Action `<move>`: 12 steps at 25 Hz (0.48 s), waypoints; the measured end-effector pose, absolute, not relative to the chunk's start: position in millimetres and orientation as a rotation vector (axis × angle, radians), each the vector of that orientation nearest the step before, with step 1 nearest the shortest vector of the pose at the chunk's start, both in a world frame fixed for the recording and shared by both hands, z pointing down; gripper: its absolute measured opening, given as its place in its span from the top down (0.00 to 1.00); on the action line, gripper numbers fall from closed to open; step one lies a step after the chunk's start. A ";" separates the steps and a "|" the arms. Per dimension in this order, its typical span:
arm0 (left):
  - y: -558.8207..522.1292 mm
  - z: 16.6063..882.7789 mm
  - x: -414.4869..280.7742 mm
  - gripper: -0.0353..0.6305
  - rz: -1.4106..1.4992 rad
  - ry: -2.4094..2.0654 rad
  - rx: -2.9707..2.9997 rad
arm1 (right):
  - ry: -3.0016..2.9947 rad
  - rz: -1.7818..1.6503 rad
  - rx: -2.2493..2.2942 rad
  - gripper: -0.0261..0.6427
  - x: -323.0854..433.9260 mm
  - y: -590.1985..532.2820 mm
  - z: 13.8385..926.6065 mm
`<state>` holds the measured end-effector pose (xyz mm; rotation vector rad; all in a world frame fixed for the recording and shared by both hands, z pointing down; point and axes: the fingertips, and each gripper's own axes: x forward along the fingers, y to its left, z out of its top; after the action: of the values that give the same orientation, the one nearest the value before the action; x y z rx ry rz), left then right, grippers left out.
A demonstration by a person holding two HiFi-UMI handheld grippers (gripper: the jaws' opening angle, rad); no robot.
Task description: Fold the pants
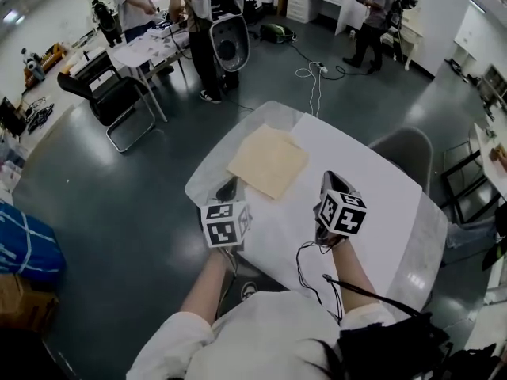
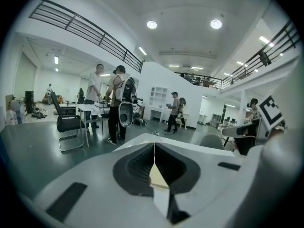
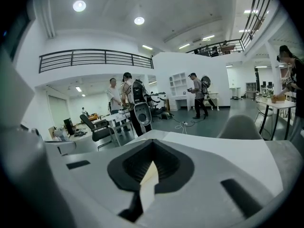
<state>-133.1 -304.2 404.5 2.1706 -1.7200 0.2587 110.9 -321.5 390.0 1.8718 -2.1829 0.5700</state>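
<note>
The beige pants (image 1: 268, 161) lie folded into a flat square on the far left part of the white table (image 1: 380, 188). My left gripper (image 1: 227, 188) hovers just off the fold's near left corner, jaws shut and empty. My right gripper (image 1: 331, 182) hangs to the right of the fold, shut with nothing in it. In the left gripper view the jaws (image 2: 154, 151) meet in a thin line, with a sliver of the pants (image 2: 159, 178) showing below. The right gripper view shows the same: closed jaws (image 3: 152, 148) and a beige sliver of the pants (image 3: 148, 177) beyond.
A grey chair (image 1: 405, 147) stands at the table's far right side. A black chair (image 1: 119, 101) and a desk with people standing at it are farther left. A cable (image 1: 315, 74) trails on the floor beyond the table. A blue bag (image 1: 28, 244) lies at the left.
</note>
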 end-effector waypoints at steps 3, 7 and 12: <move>-300.2 404.8 -119.7 0.93 0.264 -1.713 2.184 | -2.184 0.581 1.875 0.97 120.4 -312.4 393.3; -296.1 409.0 -108.3 0.93 0.275 -1.709 2.185 | -2.182 0.591 1.876 0.97 130.6 -306.3 397.4; -294.1 411.3 -106.2 0.93 0.283 -1.715 2.176 | -2.190 0.563 1.863 0.97 130.1 -304.6 395.2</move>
<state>-106.2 -294.1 411.3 2.1757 -1.7148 0.2833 130.1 -304.6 395.2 1.8629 -2.1899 0.5630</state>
